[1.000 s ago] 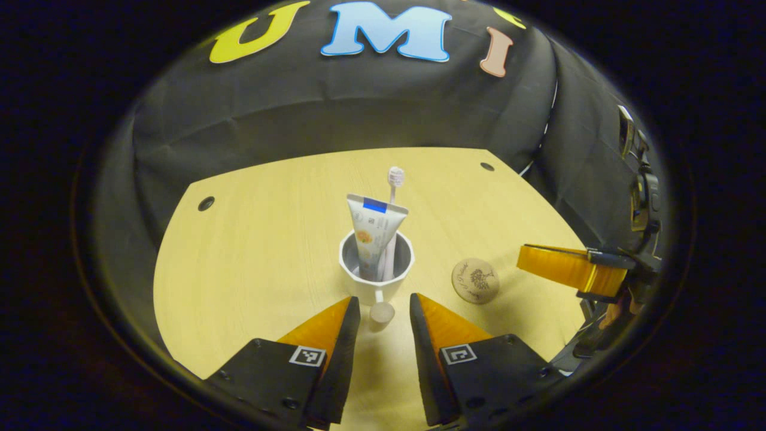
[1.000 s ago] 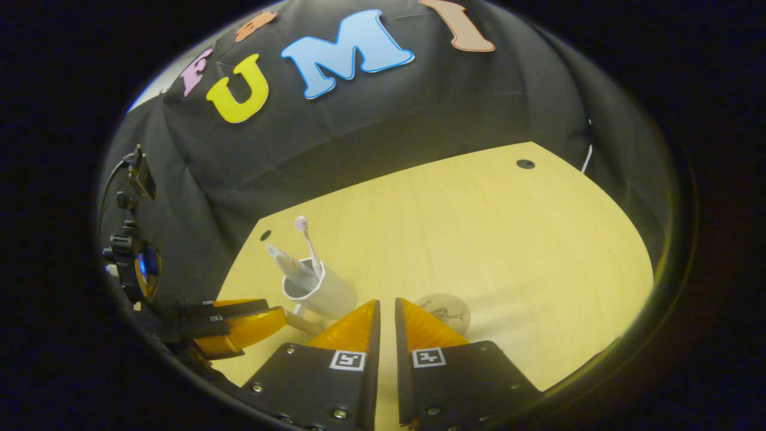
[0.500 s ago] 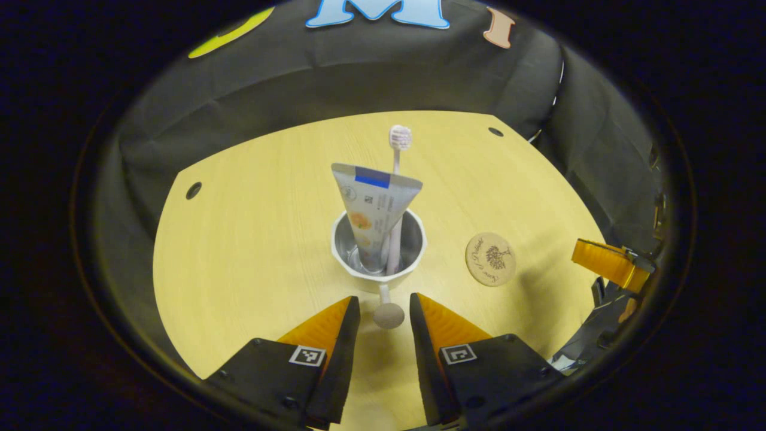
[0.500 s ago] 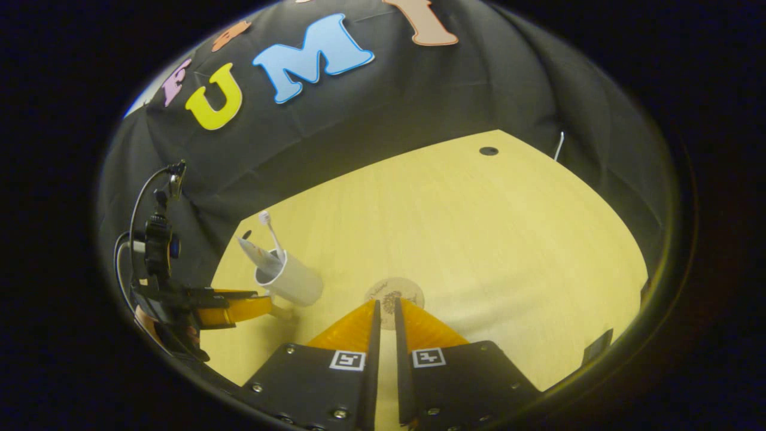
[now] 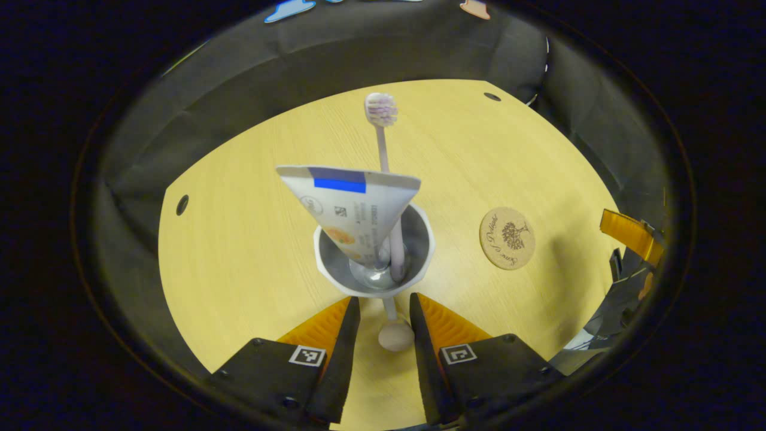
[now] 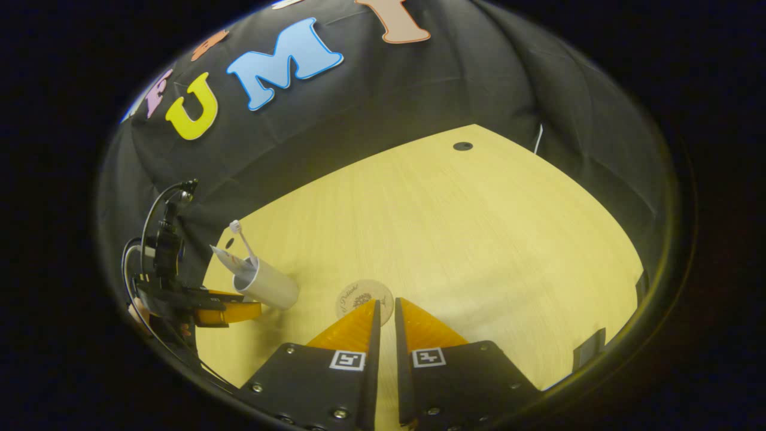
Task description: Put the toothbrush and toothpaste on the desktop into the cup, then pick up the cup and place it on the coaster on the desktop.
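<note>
Left gripper view: the left gripper (image 5: 383,308) has its fingers either side of the cup's (image 5: 374,263) knobbed handle; whether they press it I cannot tell. Toothpaste (image 5: 353,209) and toothbrush (image 5: 383,173) stand inside the cup. The coaster (image 5: 507,237) lies apart on the desk (image 5: 239,251).

Right gripper view: the right gripper (image 6: 383,311) is nearly closed, holding nothing, tips at the coaster (image 6: 359,296).

White cup (image 5: 372,263) with toothpaste (image 5: 353,206) and toothbrush (image 5: 383,161), seemingly beside coaster (image 5: 507,237).

White cup (image 5: 372,286), blue-striped white toothpaste (image 5: 353,206), tree-printed tan coaster (image 5: 507,237), pale wood-grain desktop (image 5: 251,239).
</note>
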### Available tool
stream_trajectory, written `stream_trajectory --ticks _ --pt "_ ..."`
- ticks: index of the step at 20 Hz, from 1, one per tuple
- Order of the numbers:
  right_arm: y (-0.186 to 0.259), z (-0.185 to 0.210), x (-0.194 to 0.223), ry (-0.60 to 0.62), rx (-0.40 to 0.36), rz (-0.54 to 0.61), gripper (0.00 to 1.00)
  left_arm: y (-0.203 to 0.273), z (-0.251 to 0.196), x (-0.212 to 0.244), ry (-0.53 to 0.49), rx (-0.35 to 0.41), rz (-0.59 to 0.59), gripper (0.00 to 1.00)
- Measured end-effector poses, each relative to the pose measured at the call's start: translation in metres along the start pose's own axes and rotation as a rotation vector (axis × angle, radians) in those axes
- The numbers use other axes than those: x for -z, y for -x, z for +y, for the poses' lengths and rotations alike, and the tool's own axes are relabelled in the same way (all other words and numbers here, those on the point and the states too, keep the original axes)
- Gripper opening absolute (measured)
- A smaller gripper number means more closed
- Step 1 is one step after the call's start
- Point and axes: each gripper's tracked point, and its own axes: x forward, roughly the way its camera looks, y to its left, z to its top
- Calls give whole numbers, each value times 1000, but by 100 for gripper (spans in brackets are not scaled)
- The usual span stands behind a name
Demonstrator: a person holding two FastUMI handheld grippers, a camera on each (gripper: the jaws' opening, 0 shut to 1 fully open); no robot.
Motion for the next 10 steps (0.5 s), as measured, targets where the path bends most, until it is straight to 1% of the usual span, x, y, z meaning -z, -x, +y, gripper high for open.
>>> stream_trajectory --ticks 6,10 --pt "-4 -12 -1 -13 18 21 14 -16 1 5 18 2 57 58" --pt "-7 -15 -2 -14 23 31 14 -21 -4 6 40 24 74 53"
